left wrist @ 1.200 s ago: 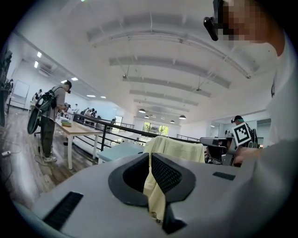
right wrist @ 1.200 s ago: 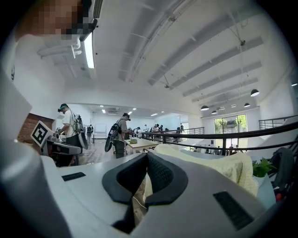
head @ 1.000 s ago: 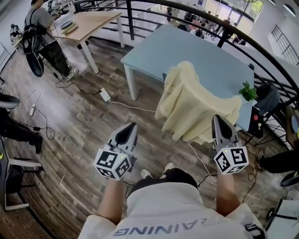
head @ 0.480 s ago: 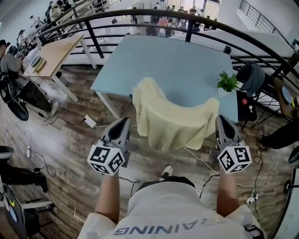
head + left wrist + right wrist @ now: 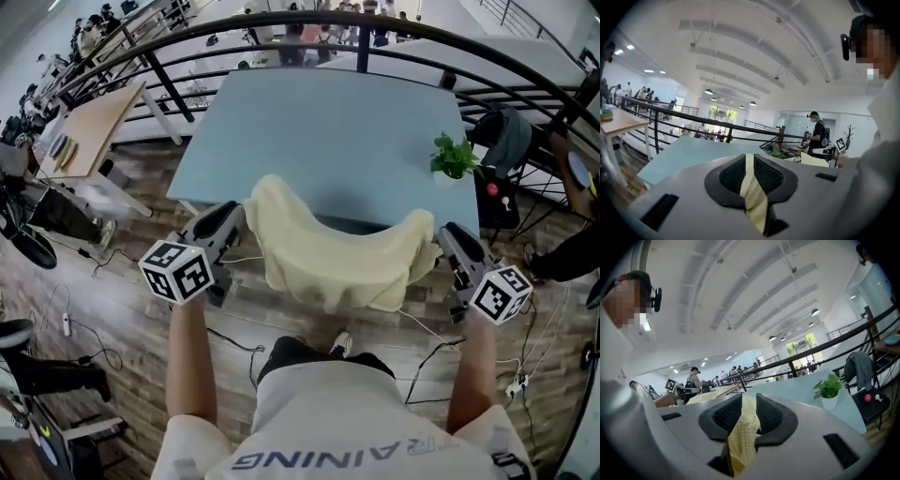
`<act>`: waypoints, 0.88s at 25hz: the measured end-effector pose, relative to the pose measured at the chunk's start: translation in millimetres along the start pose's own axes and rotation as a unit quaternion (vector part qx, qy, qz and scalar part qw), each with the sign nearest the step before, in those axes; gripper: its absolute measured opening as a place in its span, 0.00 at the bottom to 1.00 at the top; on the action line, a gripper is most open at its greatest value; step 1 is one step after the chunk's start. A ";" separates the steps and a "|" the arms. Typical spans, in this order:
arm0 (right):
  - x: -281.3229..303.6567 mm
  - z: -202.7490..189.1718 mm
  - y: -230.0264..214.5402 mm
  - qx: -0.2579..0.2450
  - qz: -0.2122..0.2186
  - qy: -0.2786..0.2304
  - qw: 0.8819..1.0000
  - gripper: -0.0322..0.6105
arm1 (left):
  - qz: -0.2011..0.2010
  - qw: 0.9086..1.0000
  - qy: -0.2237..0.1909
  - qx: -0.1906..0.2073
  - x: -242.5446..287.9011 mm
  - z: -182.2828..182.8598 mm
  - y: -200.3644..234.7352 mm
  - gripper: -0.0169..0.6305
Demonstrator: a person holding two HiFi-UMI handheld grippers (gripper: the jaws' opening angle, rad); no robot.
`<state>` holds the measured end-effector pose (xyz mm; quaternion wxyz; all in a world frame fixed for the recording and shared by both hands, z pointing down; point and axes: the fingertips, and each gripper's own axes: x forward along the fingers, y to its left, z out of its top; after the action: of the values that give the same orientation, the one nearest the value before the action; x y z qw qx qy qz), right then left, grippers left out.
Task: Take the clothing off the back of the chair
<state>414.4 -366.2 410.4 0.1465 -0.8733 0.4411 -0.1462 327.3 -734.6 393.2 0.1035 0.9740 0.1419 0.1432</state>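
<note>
A pale yellow garment (image 5: 328,258) hangs stretched between my two grippers, at the near edge of the light blue table (image 5: 328,122). My left gripper (image 5: 234,214) is shut on the garment's left end, and a strip of the garment (image 5: 752,192) shows pinched between its pads. My right gripper (image 5: 445,234) holds the right end. Its jaws are opening, with the garment (image 5: 743,437) still filling the gap between the pads. The middle of the cloth sags below the table edge. No chair shows under the garment.
A small potted plant (image 5: 453,157) stands on the table's right side. A black railing (image 5: 169,84) curves behind the table. A dark chair with a grey jacket (image 5: 506,141) is at the right. Cables (image 5: 234,337) run over the wooden floor. A wooden table (image 5: 84,131) and people are at the far left.
The garment has come up to the blue table and hangs at its near edge. Both grippers have moved apart and turned inward, stretching the cloth wider.
</note>
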 end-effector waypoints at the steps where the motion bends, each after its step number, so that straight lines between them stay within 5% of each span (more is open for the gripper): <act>1: 2.5 1.2 -4.5 0.006 0.010 0.010 1.000 0.22 | -0.013 1.000 0.012 -0.004 9.0 1.6 6.9 0.10; 7: 28.1 -3.4 -13.3 0.036 0.081 0.086 0.992 0.44 | -0.105 0.989 0.101 -0.023 56.7 0.7 33.6 0.39; 12: 35.1 -23.8 -11.4 0.105 0.168 0.132 0.971 0.53 | -0.233 0.955 0.154 -0.097 90.9 -11.3 33.7 0.49; 19: 46.8 -39.6 -12.1 0.160 0.218 0.150 0.951 0.54 | -0.354 0.891 0.227 -0.170 109.9 -33.3 11.4 0.51; 21: 49.3 -39.7 -9.9 0.147 0.217 0.155 0.953 0.49 | -0.359 0.890 0.236 -0.152 108.9 -35.9 8.6 0.51; 22: 49.5 -37.8 -8.3 0.136 0.213 0.154 0.955 0.37 | -0.358 0.894 0.231 -0.139 107.1 -34.2 8.3 0.47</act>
<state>434.0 -406.5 454.4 0.2222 -0.6980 0.6097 -0.3027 417.3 -704.1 454.0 0.2465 0.7725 0.4793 0.3359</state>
